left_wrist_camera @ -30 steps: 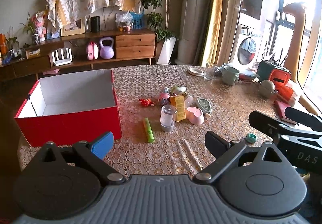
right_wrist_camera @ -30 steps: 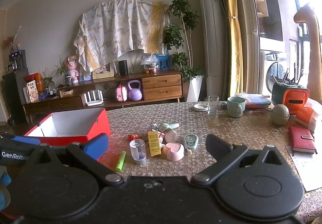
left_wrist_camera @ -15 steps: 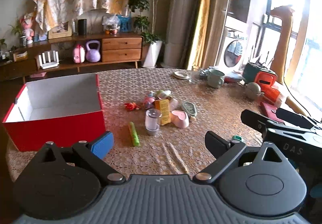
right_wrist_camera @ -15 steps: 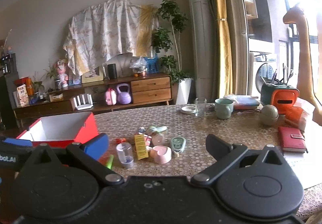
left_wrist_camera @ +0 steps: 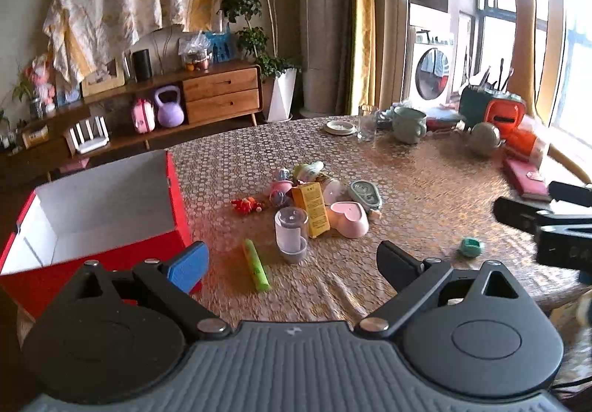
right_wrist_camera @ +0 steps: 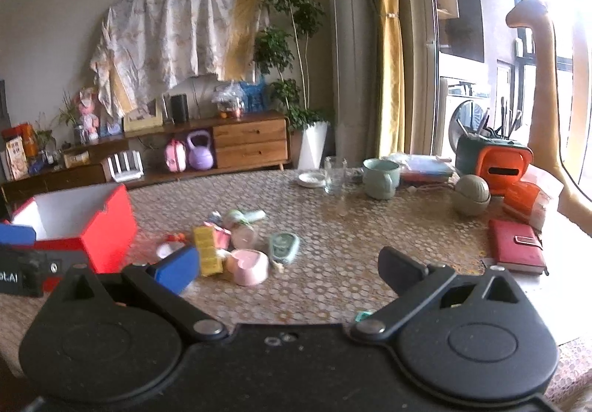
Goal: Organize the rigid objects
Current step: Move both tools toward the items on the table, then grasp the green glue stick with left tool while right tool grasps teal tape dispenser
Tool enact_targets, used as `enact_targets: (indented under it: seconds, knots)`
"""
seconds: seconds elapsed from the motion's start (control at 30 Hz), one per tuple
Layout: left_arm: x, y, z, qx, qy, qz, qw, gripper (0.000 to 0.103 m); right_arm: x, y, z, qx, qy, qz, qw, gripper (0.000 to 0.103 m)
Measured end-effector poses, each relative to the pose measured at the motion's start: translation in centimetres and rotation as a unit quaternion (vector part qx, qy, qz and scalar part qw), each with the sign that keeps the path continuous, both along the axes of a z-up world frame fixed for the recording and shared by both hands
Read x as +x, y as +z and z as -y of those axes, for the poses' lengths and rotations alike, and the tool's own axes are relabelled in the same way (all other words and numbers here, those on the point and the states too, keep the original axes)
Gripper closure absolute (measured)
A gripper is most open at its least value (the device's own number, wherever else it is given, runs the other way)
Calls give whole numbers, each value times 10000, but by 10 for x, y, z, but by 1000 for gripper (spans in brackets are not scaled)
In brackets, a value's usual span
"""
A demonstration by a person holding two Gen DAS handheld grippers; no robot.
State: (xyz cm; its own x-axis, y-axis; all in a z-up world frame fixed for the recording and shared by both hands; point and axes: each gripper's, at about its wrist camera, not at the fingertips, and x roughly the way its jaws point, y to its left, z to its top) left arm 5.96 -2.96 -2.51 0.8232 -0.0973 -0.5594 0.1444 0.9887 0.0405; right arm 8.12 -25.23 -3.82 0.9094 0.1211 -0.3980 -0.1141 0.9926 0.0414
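A cluster of small objects lies mid-table: a clear lidded jar point(left_wrist_camera: 291, 234), a green marker point(left_wrist_camera: 256, 270), a yellow box point(left_wrist_camera: 310, 208), a pink heart dish point(left_wrist_camera: 349, 219), a grey-green oval device point(left_wrist_camera: 365, 194), a red toy point(left_wrist_camera: 247, 205) and a small teal cap point(left_wrist_camera: 471, 246). An open red box point(left_wrist_camera: 88, 212) with a white inside stands at the left. My left gripper point(left_wrist_camera: 292, 264) is open and empty, short of the jar and marker. My right gripper point(right_wrist_camera: 288, 269) is open and empty, near the heart dish point(right_wrist_camera: 248, 266). It also shows at the right edge of the left wrist view point(left_wrist_camera: 551, 223).
At the table's far right stand a green mug point(right_wrist_camera: 381, 178), a glass point(right_wrist_camera: 335, 175), a small white dish point(right_wrist_camera: 312, 179), a round grey pot point(right_wrist_camera: 472, 195), an orange-and-green holder point(right_wrist_camera: 494, 162) and a red wallet point(right_wrist_camera: 516, 245). A wooden sideboard point(right_wrist_camera: 229, 142) lies beyond the table.
Both grippers have moved to the right and slightly forward over the table. The red box has slid toward the left of both views. Both jaws stay open and empty.
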Motion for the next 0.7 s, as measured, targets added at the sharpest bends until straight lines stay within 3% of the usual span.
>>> enact_targets:
  seconds: [0.33,0.5,0.7]
  knots:
    - [71,-61,-5,25,555,-736,9957,5,52,-34,32,-269,404,-922,9946,2]
    - [94,-90,-11,102,878,-979,9913,5,72,-63,40,-571,486,-1284,9889,10]
    - [112,-113,-12,290,1000,-1030,9892,6,82,-88,49,-595,456,-1541,9852,23]
